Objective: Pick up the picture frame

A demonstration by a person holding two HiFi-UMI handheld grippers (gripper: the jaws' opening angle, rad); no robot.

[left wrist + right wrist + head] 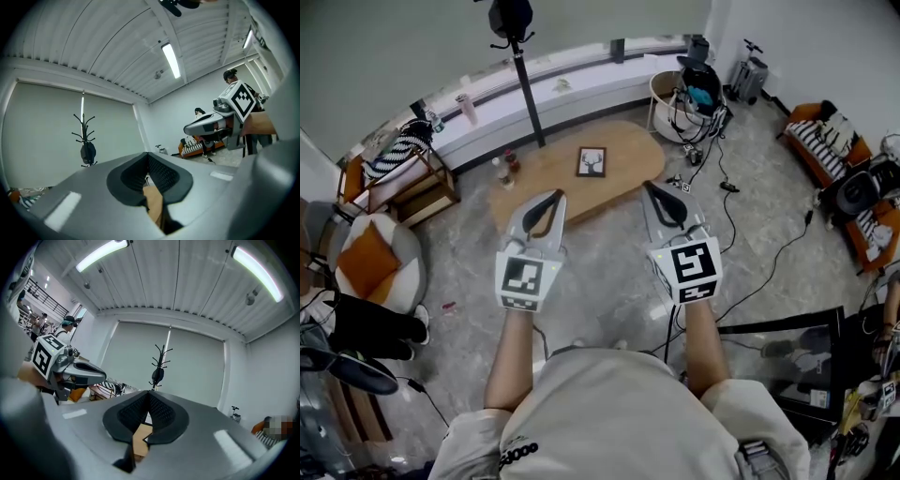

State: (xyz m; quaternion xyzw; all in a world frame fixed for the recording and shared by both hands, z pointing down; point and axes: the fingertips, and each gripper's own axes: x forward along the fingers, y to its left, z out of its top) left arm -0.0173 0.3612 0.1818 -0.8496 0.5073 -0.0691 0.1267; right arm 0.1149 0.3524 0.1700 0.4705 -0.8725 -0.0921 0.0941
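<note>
Grey-padded left tool [551,197] and right tool [652,189] noted nearest, jaws closed together, gripping nothing, held level short of the counter's [628,178] near edge. Located picture frame [592,161] near the counter's middle, untouched; cannot tell whether flat or propped. Two bottles [504,169] logged at its left end. Judged as approach step. Next: advance over the counter, open jaws, close on a frame edge. Found no legible writing, only square markers on tool cubes.
</note>
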